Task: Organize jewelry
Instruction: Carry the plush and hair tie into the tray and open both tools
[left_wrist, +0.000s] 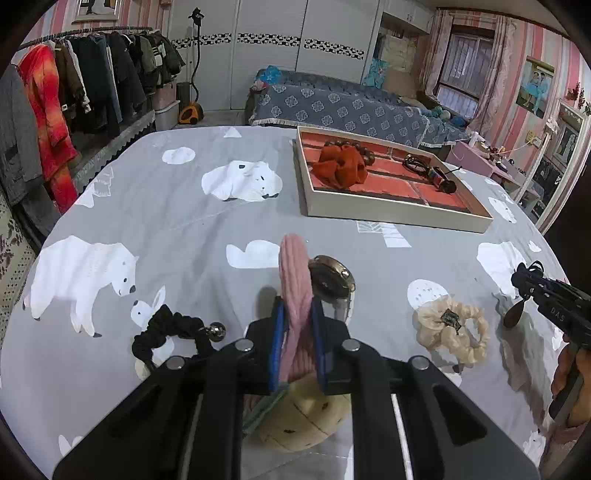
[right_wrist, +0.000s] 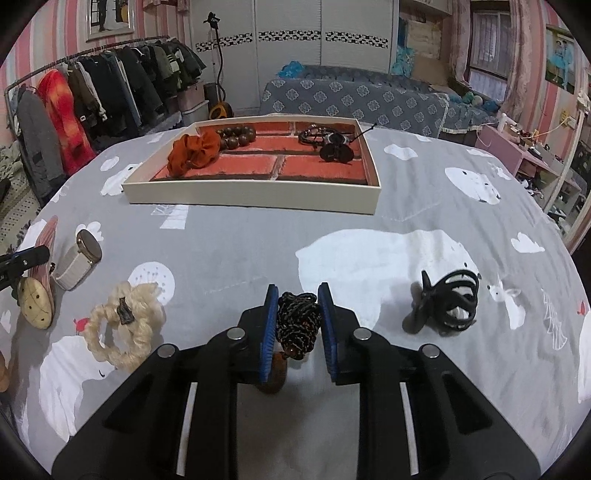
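Both tongs are loaded, left tongs (left_wrist: 297, 325) clamped on the pink clip (left_wrist: 294, 291), right tongs (right_wrist: 300, 314) on the cord (right_wrist: 298, 322); carry each level over the tray (right_wrist: 255, 197) rim before letting go.

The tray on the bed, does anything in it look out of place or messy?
Slightly. In the tray, the rust scrunchie lies partly over the wooden bead bracelet, and the dark corded pieces sit tangled together at the far right. Nothing looks spilled or broken.
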